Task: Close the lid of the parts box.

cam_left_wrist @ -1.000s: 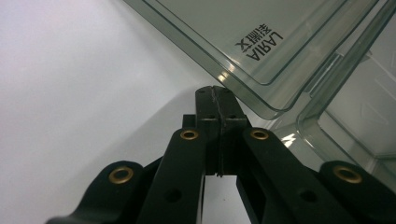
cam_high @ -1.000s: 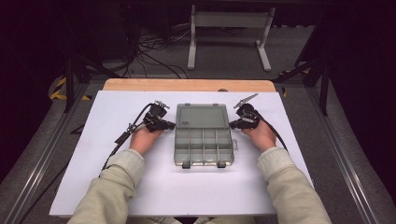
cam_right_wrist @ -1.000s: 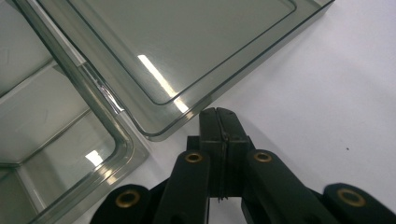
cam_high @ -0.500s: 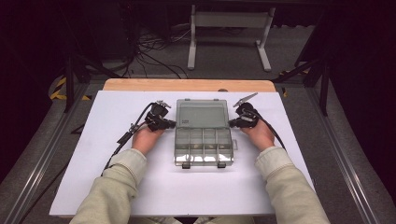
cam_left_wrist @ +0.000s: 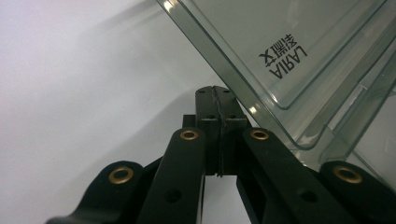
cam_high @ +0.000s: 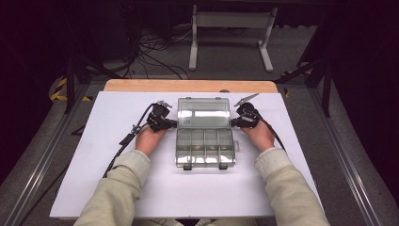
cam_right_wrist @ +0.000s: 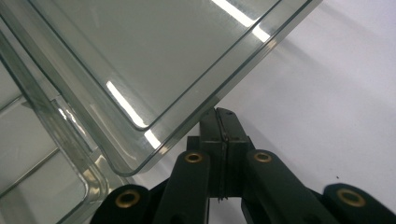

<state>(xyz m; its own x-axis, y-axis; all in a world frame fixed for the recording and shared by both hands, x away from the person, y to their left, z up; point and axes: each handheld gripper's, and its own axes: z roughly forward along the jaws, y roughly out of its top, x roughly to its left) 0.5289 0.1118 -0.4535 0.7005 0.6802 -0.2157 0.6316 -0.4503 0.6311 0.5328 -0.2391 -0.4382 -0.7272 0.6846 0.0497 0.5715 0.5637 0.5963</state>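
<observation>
Clear plastic organizer box (cam_high: 204,133) lies open near the middle of the white surface (cam_high: 94,183), its compartmented base toward the person and its lid (cam_high: 203,113) raised on the far side. Two dark latches sit on the near edge of the box base. Left gripper (cam_high: 173,124) is at the left side of the box, at the level where lid meets base; its jaws are pressed fully together with nothing between them. In the left gripper view the closed tips (cam_left_wrist: 215,100) sit just under the slanted lid edge (cam_left_wrist: 243,88), touching or nearly touching; cannot tell which. The lid carries printed lettering reading "AIRAJ" as seen from that side. Right gripper (cam_high: 233,123) mirrors this at the right side of the box, jaws likewise closed flat on each other and holding nothing. In the right gripper view its tips (cam_right_wrist: 219,119) lie right at the lower rim of the tilted lid (cam_right_wrist: 154,70), contact uncertain. Both hands rest on the surface beside the box, cables trailing back from each gripper. A wooden board (cam_high: 188,85) shows beyond the far edge of the surface.
</observation>
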